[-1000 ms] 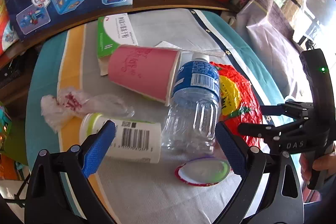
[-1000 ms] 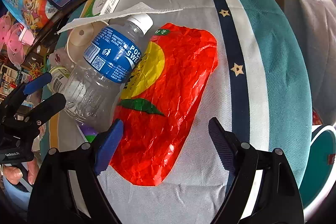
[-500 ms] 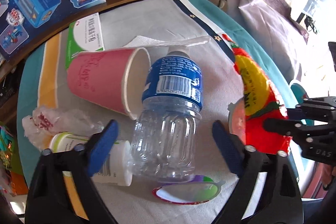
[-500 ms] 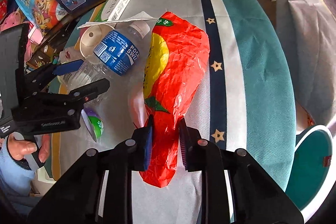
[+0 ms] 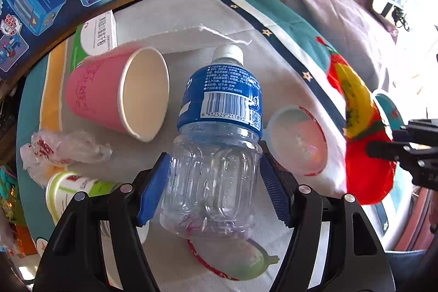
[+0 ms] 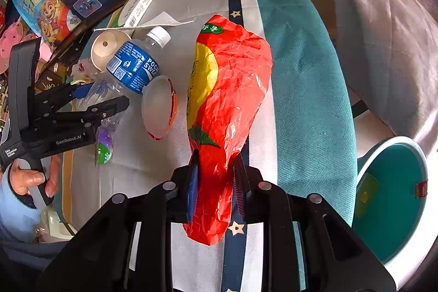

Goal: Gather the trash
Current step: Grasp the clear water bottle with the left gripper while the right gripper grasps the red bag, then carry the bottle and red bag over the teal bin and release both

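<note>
The striped teal, white and grey tablecloth (image 6: 306, 89) is spread under all of it; a teal round bin with a white rim (image 6: 394, 199) is seen low at the right edge of the right wrist view, beside the table. The crinkled red and yellow plastic snack bag (image 6: 227, 89) is pinched at its lower end by the right gripper (image 6: 216, 177), whose blue pads are drawn in narrow against the foil; the rest of the bag is stretched out ahead along the cloth. The clear plastic bottle with a blue label and white cap (image 5: 219, 133) is lying on its side, and its ribbed lower body is squeezed between the blue pads of the left gripper (image 5: 213, 182). A pink paper cup (image 5: 115, 95) is tipped over just left of the bottle; a small clear plastic cup with a red rim (image 5: 298, 138) is lying just right of it; a crumpled clear wrapper (image 5: 60, 149) is left near the pink cup.
</note>
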The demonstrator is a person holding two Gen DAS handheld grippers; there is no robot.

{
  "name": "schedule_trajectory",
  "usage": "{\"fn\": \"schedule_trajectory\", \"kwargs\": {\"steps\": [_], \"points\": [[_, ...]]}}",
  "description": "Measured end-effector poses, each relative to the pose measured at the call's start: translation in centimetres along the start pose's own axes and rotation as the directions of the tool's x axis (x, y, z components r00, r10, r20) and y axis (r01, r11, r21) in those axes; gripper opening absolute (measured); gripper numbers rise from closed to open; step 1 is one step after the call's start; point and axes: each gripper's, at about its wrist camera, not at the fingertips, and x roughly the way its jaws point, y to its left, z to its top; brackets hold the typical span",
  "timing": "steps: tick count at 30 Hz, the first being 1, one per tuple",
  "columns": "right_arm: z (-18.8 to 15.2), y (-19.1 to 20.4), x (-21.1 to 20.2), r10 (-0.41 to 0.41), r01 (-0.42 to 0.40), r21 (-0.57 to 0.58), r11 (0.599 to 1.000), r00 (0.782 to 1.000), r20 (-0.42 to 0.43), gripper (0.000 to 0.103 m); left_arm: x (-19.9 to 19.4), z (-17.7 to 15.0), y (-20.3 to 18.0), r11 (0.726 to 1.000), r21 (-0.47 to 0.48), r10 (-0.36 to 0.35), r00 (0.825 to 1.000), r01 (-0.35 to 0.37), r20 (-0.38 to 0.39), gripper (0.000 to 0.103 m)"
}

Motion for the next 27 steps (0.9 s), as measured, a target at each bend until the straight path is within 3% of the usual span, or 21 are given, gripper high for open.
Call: {"fn": "schedule_trajectory", "kwargs": {"steps": [6, 10, 20, 27], "points": [[-0.4, -0.8, -0.1, 0.003, -0.003, 0.023, 1.0, 1.0, 0.007, 0.022, 2.2, 0.4, -0.4, 0.999, 0.017, 0.04, 0.998, -0.039, -0.04, 0.07], [-0.9, -0.9, -0.6, -0.001, 0.001, 0.019, 1.0, 1.0, 0.018, 0.022, 1.6, 0.1, -0.3, 0.999, -0.014, 0.033, 0.999, -0.033, -0.015, 0.065], [-2.5, -1.4, -3.7, 0.004, -0.005, 0.013, 1.0, 0.997, 0.073, 0.021, -4.3, -2.1, -1.7, 0.995, -0.052, 0.092, 0.992, -0.088, 0.091, 0.065], [-4.0, -2.6, -6.7, -0.005, 0.002, 0.021, 1.0, 0.992, 0.129, 0.021, -8.6, -2.3, -5.8, 0.995, 0.003, 0.097, 0.979, -0.099, 0.181, 0.065]]}}
